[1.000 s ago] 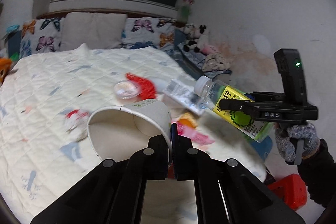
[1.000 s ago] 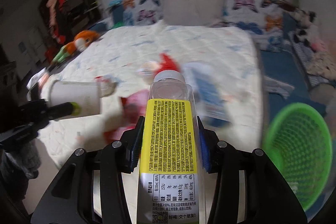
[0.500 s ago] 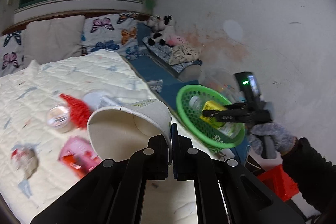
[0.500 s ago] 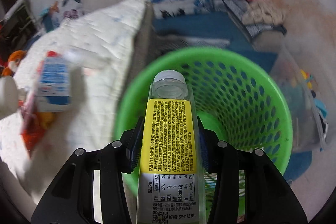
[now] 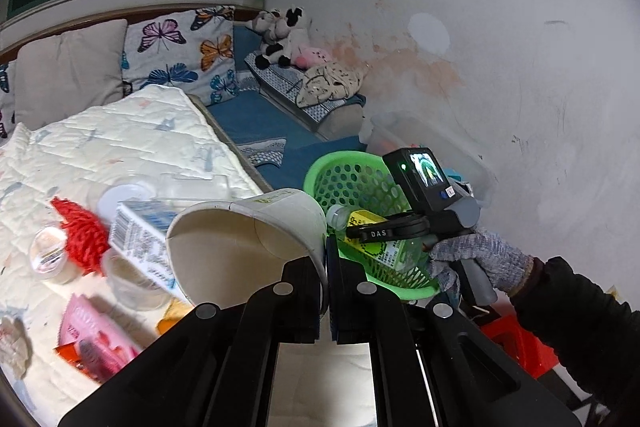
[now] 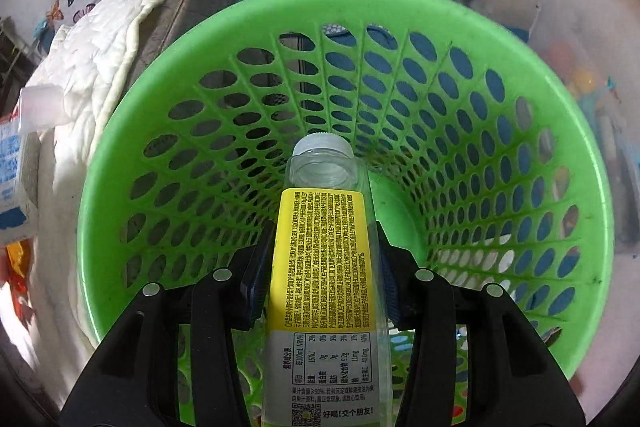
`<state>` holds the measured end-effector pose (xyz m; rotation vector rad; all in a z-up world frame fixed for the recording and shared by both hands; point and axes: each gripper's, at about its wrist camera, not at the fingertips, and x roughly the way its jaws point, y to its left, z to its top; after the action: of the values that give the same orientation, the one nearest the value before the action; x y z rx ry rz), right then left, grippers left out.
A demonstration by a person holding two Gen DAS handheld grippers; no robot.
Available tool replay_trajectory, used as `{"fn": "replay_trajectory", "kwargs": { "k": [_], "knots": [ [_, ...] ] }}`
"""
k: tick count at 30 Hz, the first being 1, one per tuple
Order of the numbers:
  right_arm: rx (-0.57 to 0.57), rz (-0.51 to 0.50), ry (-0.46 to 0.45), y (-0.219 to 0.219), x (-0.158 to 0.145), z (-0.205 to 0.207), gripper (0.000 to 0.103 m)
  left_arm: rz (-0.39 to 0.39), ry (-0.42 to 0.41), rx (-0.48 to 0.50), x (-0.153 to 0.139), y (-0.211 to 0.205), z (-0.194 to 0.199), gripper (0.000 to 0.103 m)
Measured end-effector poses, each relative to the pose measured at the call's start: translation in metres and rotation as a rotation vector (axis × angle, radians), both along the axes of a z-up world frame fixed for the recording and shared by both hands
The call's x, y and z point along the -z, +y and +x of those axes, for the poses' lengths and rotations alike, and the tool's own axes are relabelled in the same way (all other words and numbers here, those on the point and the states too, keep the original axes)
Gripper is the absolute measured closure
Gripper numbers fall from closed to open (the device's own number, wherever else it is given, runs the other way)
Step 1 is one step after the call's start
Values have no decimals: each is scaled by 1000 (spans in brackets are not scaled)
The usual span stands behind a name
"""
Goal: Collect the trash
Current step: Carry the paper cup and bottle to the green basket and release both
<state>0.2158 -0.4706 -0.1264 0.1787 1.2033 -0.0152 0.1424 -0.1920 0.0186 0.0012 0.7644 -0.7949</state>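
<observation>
Bottle (image 6: 325, 255), clear with yellow label, white-capped, over green basket (image 6: 540, 75)

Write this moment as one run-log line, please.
right gripper: shut on plastic bottle, over green basket | left gripper: shut on paper cup | release: not yet

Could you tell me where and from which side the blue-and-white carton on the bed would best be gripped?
Grip the carton across its narrow faces near the raised upper end, coming from above. It lies tilted on the quilt, propped over a clear cup, so its flat long sides give parallel surfaces. Its lower end is crowded by the cup and the paper cup in the left gripper.
</observation>
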Motion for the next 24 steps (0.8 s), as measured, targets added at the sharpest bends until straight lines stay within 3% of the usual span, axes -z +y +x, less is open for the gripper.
{"fn": "replay_trajectory", "kwargs": {
  "k": [4,10,24],
  "knots": [
    [7,18,-2,-5,0,1,50,7,7,23,2,-15,-5,99],
    [7,23,-39,-13,-13,-2,50,11,23,52,7,-40,1,99],
    [28,-42,-213,-43,-73,-63,50,58,68,140,26,-113,10,99]
  ]
}}
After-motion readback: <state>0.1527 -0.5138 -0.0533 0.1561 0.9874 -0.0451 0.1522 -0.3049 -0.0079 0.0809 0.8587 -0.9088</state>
